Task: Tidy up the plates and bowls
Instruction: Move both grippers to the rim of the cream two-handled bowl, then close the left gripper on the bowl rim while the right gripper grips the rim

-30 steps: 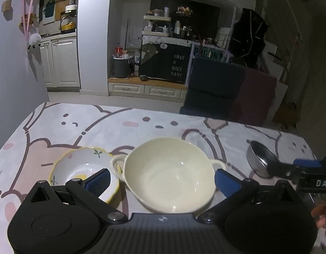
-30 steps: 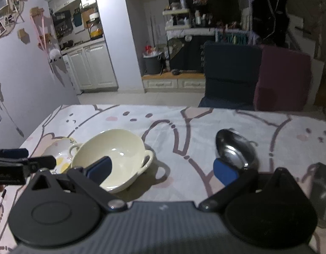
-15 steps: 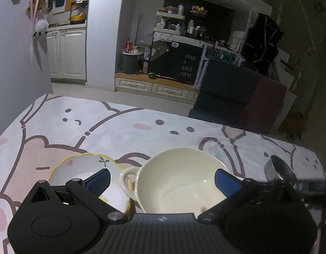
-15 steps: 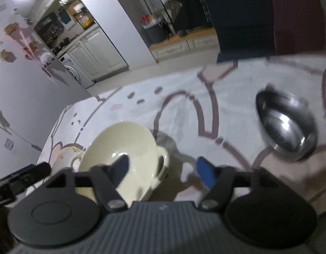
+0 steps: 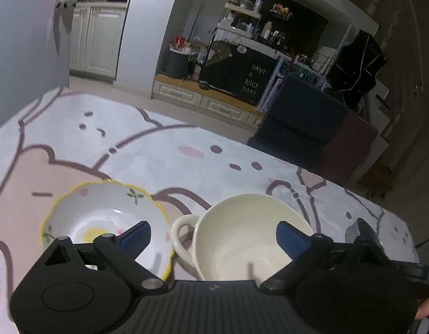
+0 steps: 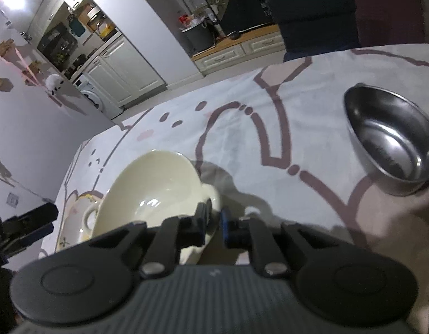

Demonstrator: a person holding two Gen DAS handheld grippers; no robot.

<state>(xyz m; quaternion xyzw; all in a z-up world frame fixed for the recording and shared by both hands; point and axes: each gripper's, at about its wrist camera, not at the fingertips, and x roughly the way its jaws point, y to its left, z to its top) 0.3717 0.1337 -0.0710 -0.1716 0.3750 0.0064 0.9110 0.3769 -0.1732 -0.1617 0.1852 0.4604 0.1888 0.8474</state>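
Bowls on white tablecloth with pink and mauve cartoon print (image 5: 186, 144).
Cream two-handled ceramic bowl (image 5: 250, 236): directly ahead of the left gripper (image 5: 211, 235), whose blue-padded fingers are spread wide; right gripper (image 6: 215, 220) is closed narrow on this bowl's near handle. White flower-shaped dish with yellow rim (image 5: 103, 220): just left of the cream bowl, behind the left gripper's left finger. Round stainless steel bowl (image 6: 392, 144): well ahead and right of the right gripper.

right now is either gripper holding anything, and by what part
The right gripper is shut on the cream bowl, pinching its right-side handle. The left gripper is open and holds nothing.
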